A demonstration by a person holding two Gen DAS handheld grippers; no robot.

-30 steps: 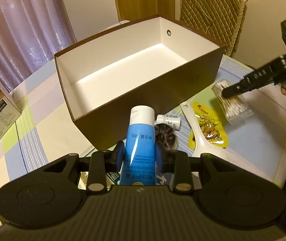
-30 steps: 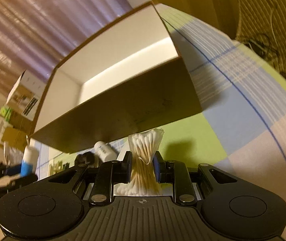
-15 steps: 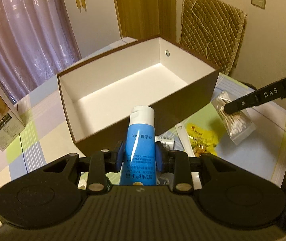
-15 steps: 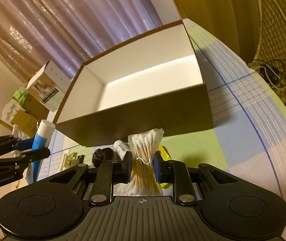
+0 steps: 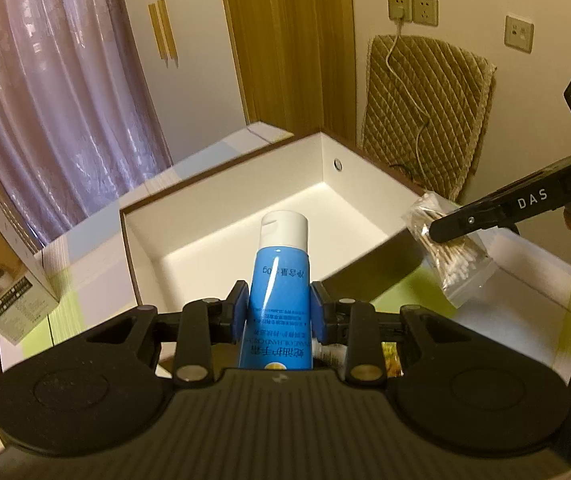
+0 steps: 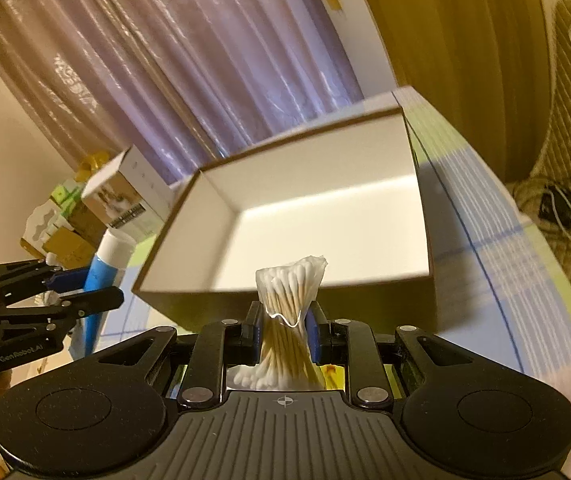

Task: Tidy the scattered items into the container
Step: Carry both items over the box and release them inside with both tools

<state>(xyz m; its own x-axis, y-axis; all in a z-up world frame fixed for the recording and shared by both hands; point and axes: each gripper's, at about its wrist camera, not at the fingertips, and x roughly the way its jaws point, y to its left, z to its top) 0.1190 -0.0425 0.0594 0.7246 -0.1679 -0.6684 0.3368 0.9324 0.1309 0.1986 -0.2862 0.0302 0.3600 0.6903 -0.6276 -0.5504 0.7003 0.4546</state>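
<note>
Your left gripper (image 5: 280,310) clamps the blue, white-capped plastic tube (image 5: 281,280) before the brown, white-lined cardboard box (image 5: 365,196); your right gripper (image 6: 284,334) pinches the clear cotton-swab bag (image 6: 289,312) at the box's near wall.

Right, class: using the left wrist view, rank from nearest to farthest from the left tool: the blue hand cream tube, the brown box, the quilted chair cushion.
1. Blue hand cream tube: clamped in the left tool.
2. Brown box: open, just ahead on the table.
3. Quilted chair cushion: behind the box, to the right, against the wall.
</note>
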